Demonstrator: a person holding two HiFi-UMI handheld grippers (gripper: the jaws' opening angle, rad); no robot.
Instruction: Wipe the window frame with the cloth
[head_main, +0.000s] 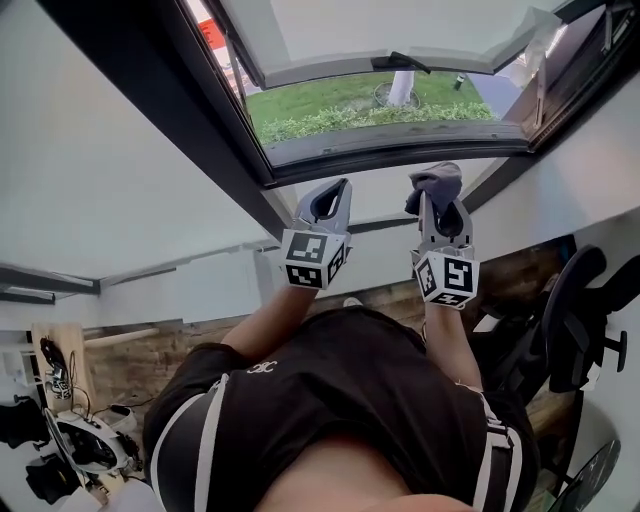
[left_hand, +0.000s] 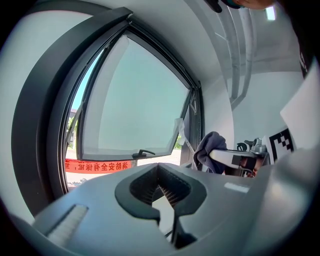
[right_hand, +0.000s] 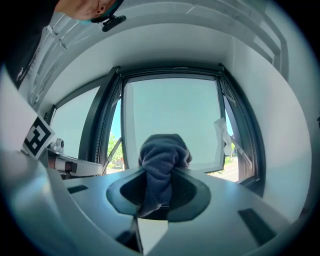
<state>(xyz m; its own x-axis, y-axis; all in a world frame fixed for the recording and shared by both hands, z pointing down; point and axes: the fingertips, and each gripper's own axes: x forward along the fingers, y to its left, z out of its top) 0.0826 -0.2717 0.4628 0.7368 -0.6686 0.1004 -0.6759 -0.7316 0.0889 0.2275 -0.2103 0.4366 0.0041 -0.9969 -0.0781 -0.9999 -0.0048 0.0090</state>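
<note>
A dark grey cloth (head_main: 437, 183) is bunched up in my right gripper (head_main: 441, 203), which is shut on it just below the window's dark lower frame (head_main: 400, 153). In the right gripper view the cloth (right_hand: 162, 160) bulges out of the gripper (right_hand: 161, 176), facing the open sash with the frame (right_hand: 106, 117) around it. My left gripper (head_main: 325, 200) is held beside it, about level, shut with nothing in it. In the left gripper view that gripper (left_hand: 159, 172) points at the frame (left_hand: 60, 125), and the cloth (left_hand: 210, 147) shows at the right.
The sash is tilted open outward, its handle (head_main: 402, 62) on the lower rail. A white sill ledge (head_main: 385, 190) runs under the frame. A black office chair (head_main: 575, 320) stands at the right, and equipment on a desk (head_main: 80, 440) at the lower left.
</note>
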